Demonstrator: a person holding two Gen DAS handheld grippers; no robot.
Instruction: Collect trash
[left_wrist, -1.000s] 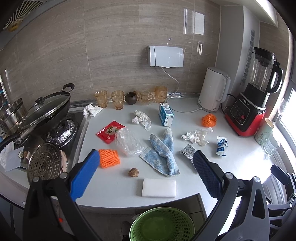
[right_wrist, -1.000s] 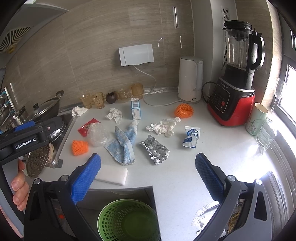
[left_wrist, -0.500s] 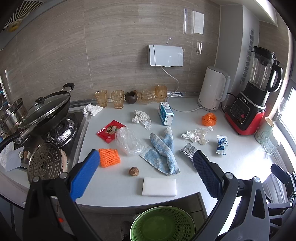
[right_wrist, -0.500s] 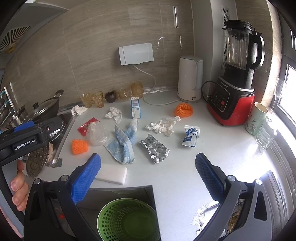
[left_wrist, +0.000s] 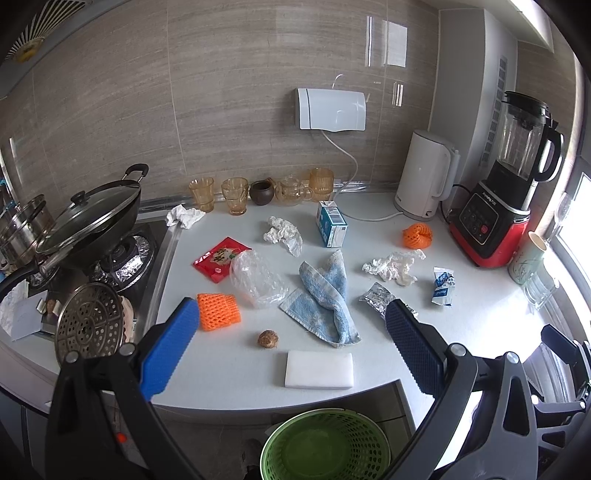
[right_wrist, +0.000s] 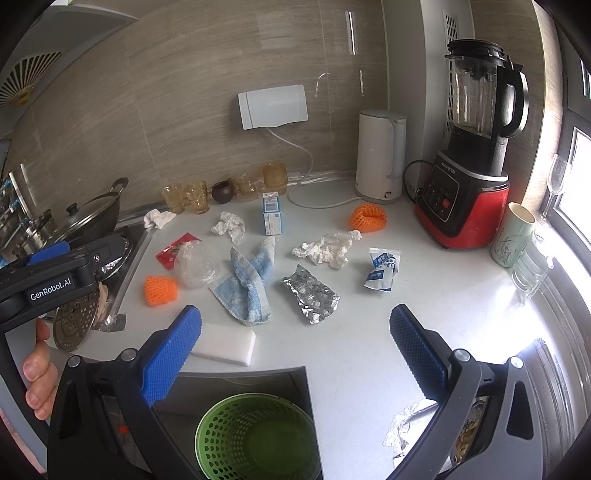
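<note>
A white counter (left_wrist: 229, 373) is carrying scattered litter. A white sponge (left_wrist: 319, 370) is lying near its front edge, a blue towel (left_wrist: 325, 295) mid-counter.

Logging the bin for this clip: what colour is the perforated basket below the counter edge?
Green. The basket shows best in the right wrist view, between the open fingers.

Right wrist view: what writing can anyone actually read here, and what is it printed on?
"GenRobot.AI": on the left gripper body.
"Joyoung": on the red blender base, small.
"Alcohol": seemingly, on the small blue-white sachet.
Blue carton, red snack packet: print too small to read.
</note>
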